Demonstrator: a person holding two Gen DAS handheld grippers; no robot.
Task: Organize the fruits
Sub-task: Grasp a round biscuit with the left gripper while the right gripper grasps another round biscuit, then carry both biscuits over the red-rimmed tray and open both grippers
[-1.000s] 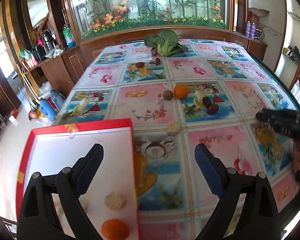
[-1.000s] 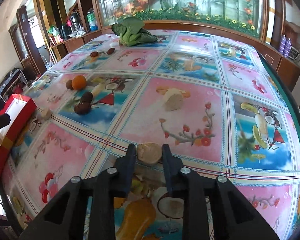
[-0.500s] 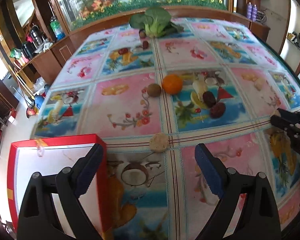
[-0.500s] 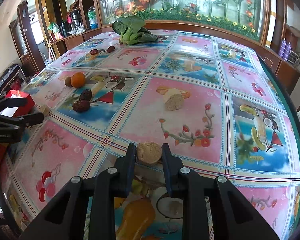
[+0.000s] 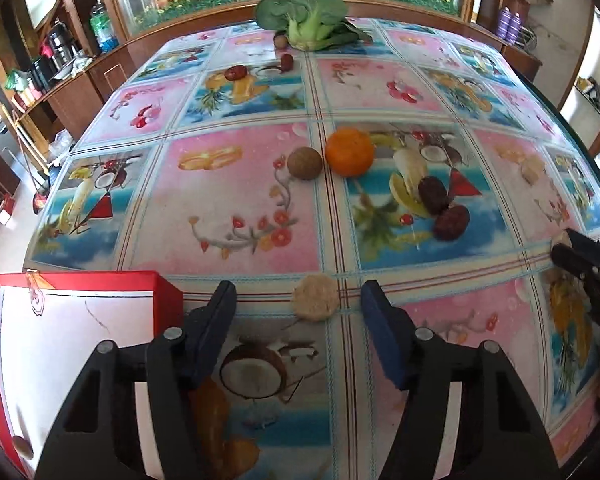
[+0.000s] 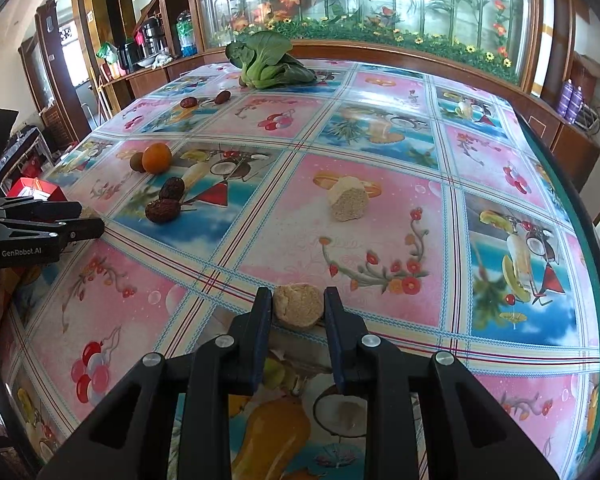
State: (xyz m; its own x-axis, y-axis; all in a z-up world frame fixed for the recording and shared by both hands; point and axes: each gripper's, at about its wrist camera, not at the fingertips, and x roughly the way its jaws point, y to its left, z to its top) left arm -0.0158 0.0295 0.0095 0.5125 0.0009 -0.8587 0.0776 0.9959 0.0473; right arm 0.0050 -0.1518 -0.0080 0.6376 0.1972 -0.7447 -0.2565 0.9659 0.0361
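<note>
The right gripper (image 6: 297,312) is nearest to its camera, and its jaws are pressed against the two sides of a pale, crumbly round piece (image 6: 298,311), which looks like a cut slice of a light-fleshed fruit; whether the piece is lifted or rests on the surface, I cannot tell. The left gripper (image 5: 297,308) has its jaws spread wide on either side of a similar beige round slice (image 5: 315,298) that lies flat near the front edge of the surface, and they do not touch it. Just beside it, at the front left corner, stands the red box (image 5: 167,292) with a white inside, where the fruits seem to be collected. So I judge that the step in hand is picking up: one slice is already pinched by the right, and the left is lined up for its own. The next move calls for the left jaws to come lower and close on the thin slice, gently, because it looks soft, and then for both pieces to go into the box. Farther, near the middle of the surface (image 6: 380,240), lie two dark red dates (image 5: 444,208), a small brown round fruit (image 5: 304,163) touching or almost touching an orange (image 5: 349,151), and another pale chunk (image 6: 348,199) more to the right side. Two more dates (image 5: 259,69) lie towards the far edge, close to a green leafy bok choy (image 5: 310,24).
</note>
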